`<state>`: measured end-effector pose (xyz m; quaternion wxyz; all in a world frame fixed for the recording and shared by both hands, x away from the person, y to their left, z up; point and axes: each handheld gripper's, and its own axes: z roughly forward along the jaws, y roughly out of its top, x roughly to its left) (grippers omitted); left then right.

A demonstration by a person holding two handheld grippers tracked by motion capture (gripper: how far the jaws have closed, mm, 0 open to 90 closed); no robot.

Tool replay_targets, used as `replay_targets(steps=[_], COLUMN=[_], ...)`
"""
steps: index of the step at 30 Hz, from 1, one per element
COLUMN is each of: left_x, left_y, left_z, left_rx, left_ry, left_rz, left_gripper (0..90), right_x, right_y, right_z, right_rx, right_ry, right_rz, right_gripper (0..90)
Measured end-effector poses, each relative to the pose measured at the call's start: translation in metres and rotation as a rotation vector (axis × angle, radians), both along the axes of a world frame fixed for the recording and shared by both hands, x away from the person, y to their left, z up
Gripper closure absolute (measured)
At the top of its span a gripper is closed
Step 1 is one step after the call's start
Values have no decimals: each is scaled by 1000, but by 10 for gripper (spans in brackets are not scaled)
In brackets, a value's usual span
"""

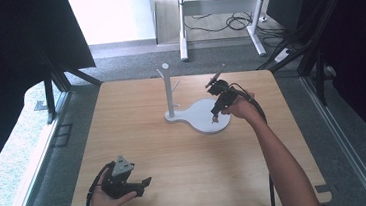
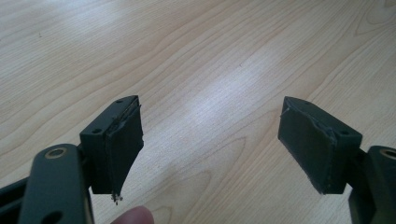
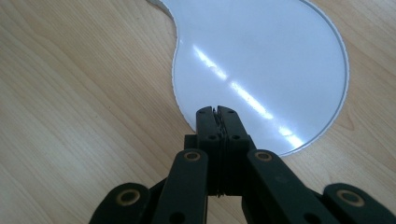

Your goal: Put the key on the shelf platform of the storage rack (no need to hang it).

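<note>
I find my right gripper with jaws pressed together on nothing, poised over the near edge of the white stand base; the base lies straight ahead of the tips. The upright post stands at the base's left end. My left gripper, jaws wide apart, rests well away near the table edge. Nothing obstructs.
</note>
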<state>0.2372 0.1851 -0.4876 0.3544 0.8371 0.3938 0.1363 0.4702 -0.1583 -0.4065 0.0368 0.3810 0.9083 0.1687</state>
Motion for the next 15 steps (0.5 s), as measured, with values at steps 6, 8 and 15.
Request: replay_targets(steps=[6, 8, 15], left_x=[0, 0, 0], left_y=[0, -1, -3], left_z=[0, 0, -1], left_rx=[5, 8, 7], left_ry=[-1, 0, 2], left_rz=[-2, -8, -10], left_gripper=[223, 223, 223], right_x=[7, 9, 19], right_y=[3, 3, 1], right_z=[-2, -4, -12], right_rx=[2, 8, 20], right_ry=[-5, -1, 12], right_rz=[-2, -9, -28], right_gripper=[896, 896, 896])
